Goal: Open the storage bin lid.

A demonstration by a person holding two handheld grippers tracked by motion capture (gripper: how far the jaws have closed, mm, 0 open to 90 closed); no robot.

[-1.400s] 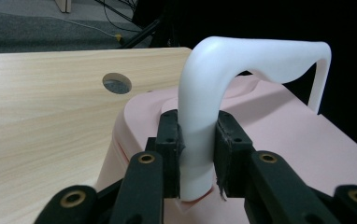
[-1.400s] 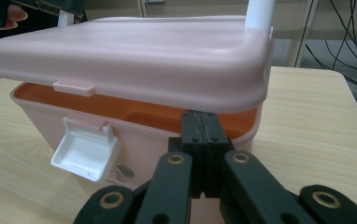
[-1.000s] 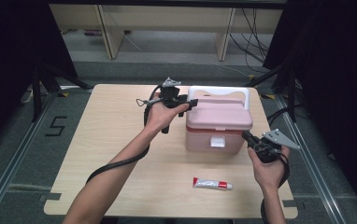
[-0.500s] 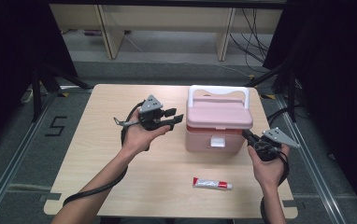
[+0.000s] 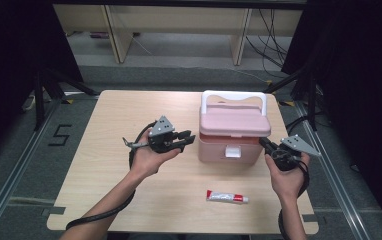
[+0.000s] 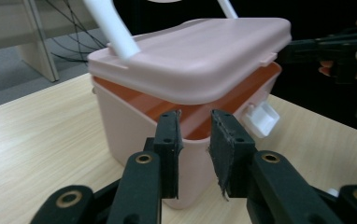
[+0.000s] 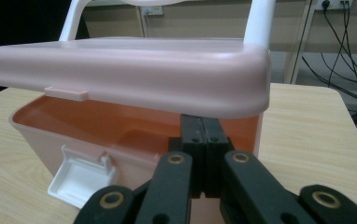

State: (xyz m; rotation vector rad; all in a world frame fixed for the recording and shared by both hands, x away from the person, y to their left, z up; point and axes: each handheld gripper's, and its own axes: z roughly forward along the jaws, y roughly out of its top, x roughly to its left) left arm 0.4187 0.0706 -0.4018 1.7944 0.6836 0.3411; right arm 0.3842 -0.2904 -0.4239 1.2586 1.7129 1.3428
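Over at the right side of the counter [image 5: 104, 165] sits the pink box [image 5: 229, 145], lid ajar. My right claw [image 7: 200, 140], pressed together, props the lid; my left claw [image 6: 195, 140], half spread on nothing, has been closing. I'd slip it under gently.

A pale wooden tabletop [image 5: 94, 165] is set on grey floor [image 5: 9, 165], backed by beige shelving [image 5: 179, 20] and trailing cables [image 5: 274, 30].
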